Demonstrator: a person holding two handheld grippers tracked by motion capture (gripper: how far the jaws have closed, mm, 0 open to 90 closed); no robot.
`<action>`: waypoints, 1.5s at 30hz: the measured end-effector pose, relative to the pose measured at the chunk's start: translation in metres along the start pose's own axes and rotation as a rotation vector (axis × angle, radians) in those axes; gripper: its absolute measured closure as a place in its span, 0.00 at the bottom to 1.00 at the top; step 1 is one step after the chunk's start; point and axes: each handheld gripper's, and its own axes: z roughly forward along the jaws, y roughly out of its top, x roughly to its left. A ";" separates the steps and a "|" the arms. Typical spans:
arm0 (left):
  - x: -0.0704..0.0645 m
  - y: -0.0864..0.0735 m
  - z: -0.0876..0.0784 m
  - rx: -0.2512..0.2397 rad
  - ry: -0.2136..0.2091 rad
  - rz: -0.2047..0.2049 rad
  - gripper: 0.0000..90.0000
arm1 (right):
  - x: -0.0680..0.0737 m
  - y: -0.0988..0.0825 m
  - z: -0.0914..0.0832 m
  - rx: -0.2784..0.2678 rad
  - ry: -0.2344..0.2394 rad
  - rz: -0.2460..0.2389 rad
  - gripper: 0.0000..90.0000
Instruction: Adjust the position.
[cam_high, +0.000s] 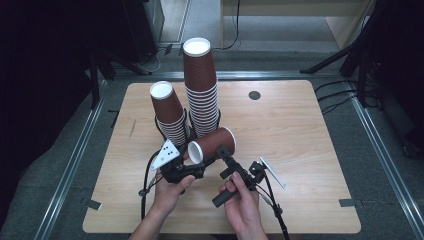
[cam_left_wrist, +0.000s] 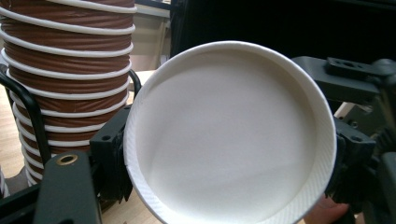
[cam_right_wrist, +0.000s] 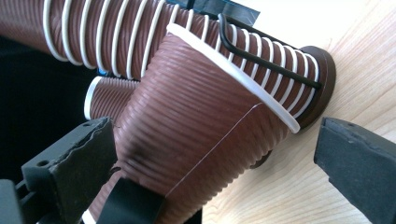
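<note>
The left gripper (cam_high: 196, 161) grips a single brown paper cup (cam_high: 212, 144) by its white rim, jaws closed on the rim wall. In the left gripper view the cup (cam_left_wrist: 229, 135) presents its open mouth and white interior to the camera, with one black jaw at each side of the rim. The cup lies tilted almost on its side above the table (cam_high: 300, 135), base pointing up and to the right, mouth toward the person.

The right gripper (cam_high: 227, 155) stands just beside the cup, jaws spread apart and gripping nothing. In the right gripper view the ribbed cup wall (cam_right_wrist: 201, 135) lies between the two jaws, the left one close against the wall, the right one clear of it.

Directly behind the cup stand two stacks of upturned cups in black wire holders. The short stack (cam_high: 169, 112) leans to the left. The tall stack (cam_high: 201, 85) rises just to its right. Both rest near the middle of the table.

A small dark disc (cam_high: 254, 95) lies on the far right part of the table, well apart from the stacks
</note>
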 end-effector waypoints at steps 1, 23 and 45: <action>0.000 0.000 0.000 0.000 -0.001 0.000 0.24 | 0.000 0.000 0.001 -0.005 0.002 0.011 0.00; -0.001 -0.001 0.000 0.003 0.008 0.019 0.24 | 0.003 0.003 0.018 -0.014 -0.002 0.223 0.00; -0.011 -0.007 0.007 0.038 0.002 0.084 0.24 | 0.007 0.008 0.025 -0.012 -0.057 0.281 0.00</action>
